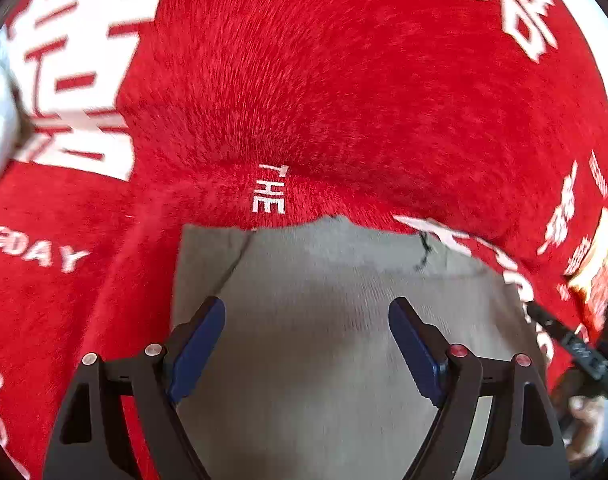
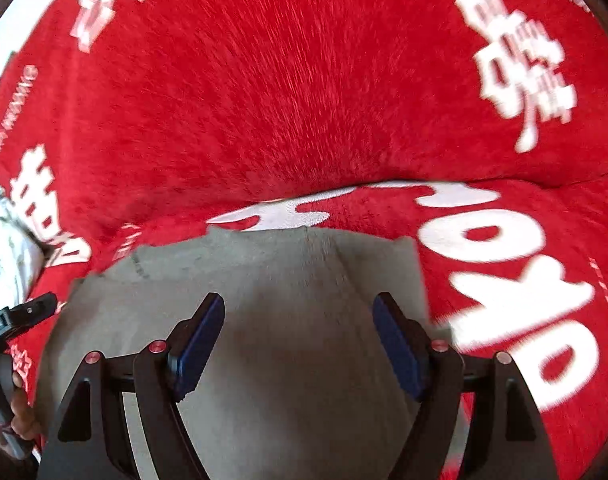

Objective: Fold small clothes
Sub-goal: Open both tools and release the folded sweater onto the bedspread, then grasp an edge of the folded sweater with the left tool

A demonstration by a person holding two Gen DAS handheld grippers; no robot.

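A small grey garment lies flat on a red plush blanket with white lettering. It also shows in the right wrist view. My left gripper is open and empty, its blue pads hovering over the garment's left part. My right gripper is open and empty over the garment's right part. The right gripper's body shows at the right edge of the left wrist view. The left gripper's body shows at the left edge of the right wrist view.
The red blanket covers nearly all the surface and rises in a fold behind the garment. A white patterned cloth lies at the left edge. A hand holds the left gripper's handle.
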